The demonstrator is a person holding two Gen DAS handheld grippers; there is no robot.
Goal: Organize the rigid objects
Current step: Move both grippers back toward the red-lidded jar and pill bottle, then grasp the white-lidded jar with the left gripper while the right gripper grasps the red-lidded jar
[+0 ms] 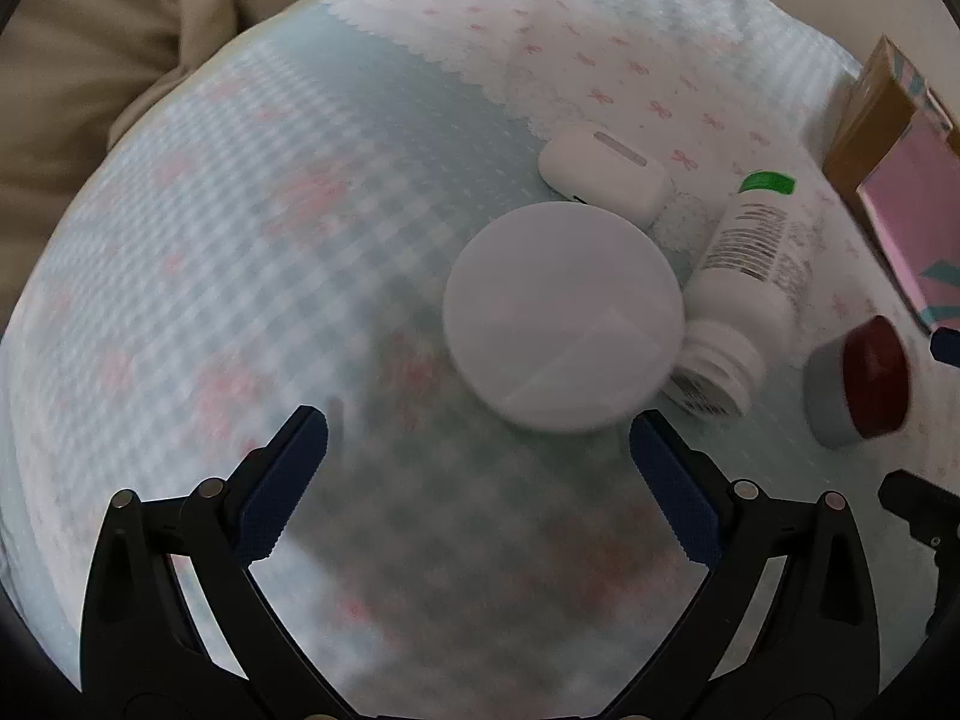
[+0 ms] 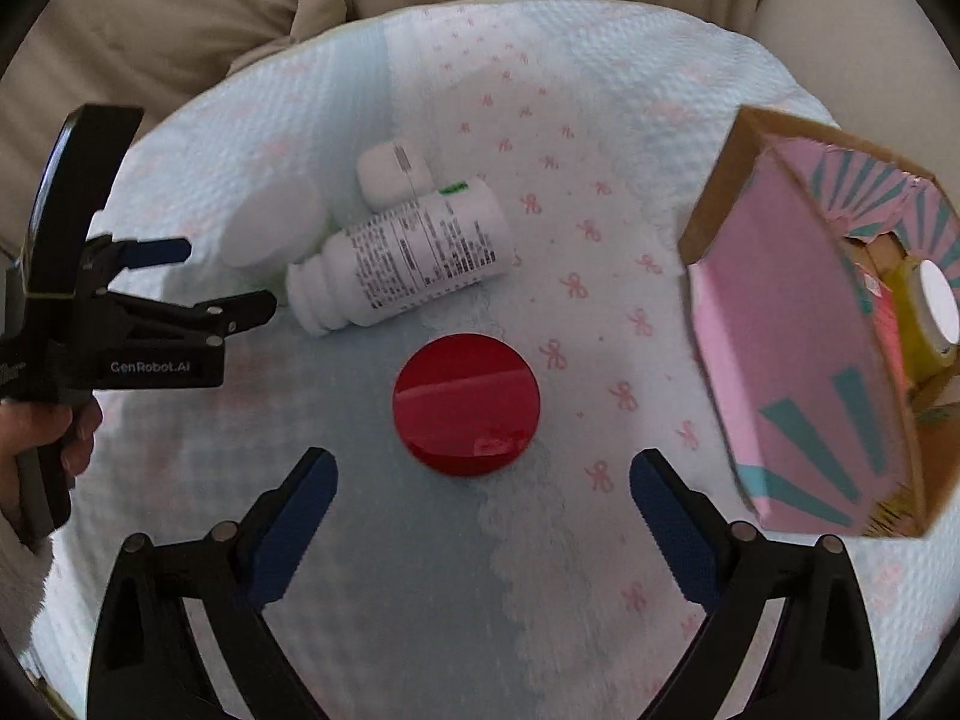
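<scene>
A white round jar [image 1: 564, 318] stands on the patterned cloth just ahead of my left gripper [image 1: 477, 426], which is open with nothing between its blue pads. Beside the jar lie a white earbud case [image 1: 603, 180] and a white pill bottle [image 1: 744, 276] on its side. A red-lidded jar [image 2: 467, 403] stands just ahead of my right gripper [image 2: 483, 465], also open and holding nothing. The right wrist view also shows the bottle [image 2: 408, 258], the case [image 2: 393, 174], the white jar [image 2: 276, 222] and the left gripper [image 2: 228, 275] over it.
A pink and teal cardboard box [image 2: 810, 324] stands open at the right, with a yellow jar with a white lid [image 2: 936, 306] inside. A person's hand [image 2: 60, 438] holds the left gripper. Beige cushions [image 2: 180, 18] lie behind the cloth-covered surface [image 2: 600, 150].
</scene>
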